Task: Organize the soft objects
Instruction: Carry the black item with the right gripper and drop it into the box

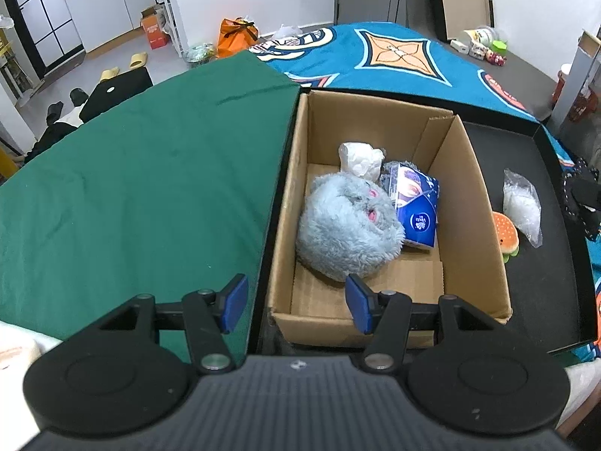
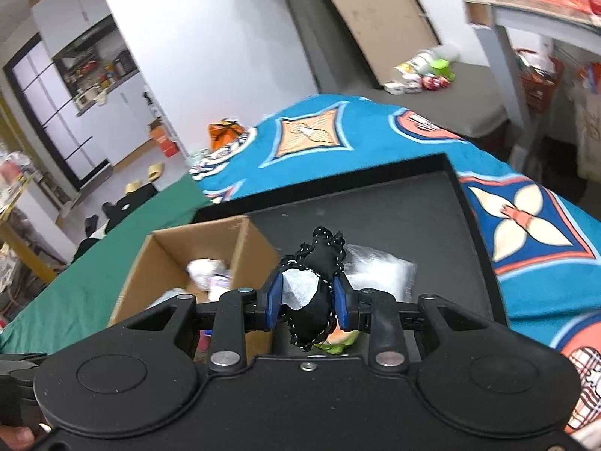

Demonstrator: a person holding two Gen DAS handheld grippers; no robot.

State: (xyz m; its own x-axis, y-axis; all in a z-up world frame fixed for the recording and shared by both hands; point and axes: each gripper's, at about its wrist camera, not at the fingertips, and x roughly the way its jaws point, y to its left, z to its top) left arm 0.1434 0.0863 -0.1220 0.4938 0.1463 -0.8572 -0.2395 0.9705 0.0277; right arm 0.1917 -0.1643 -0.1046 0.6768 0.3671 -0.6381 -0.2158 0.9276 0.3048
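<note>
While the left tongs gape empty, the right tongs angle downward gripping a black pouch.

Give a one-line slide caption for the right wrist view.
Right tool grips a black stitched soft toy above the black tray, beside the cardboard box.

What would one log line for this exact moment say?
left gripper: open, empty, above cardboard box | right gripper: shut on black fabric toy | burger toy, plastic bag: on black tray

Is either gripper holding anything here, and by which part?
The right gripper is shut on a black stitched soft toy, pinched across its middle near a white tag. The left gripper is open and empty.
</note>
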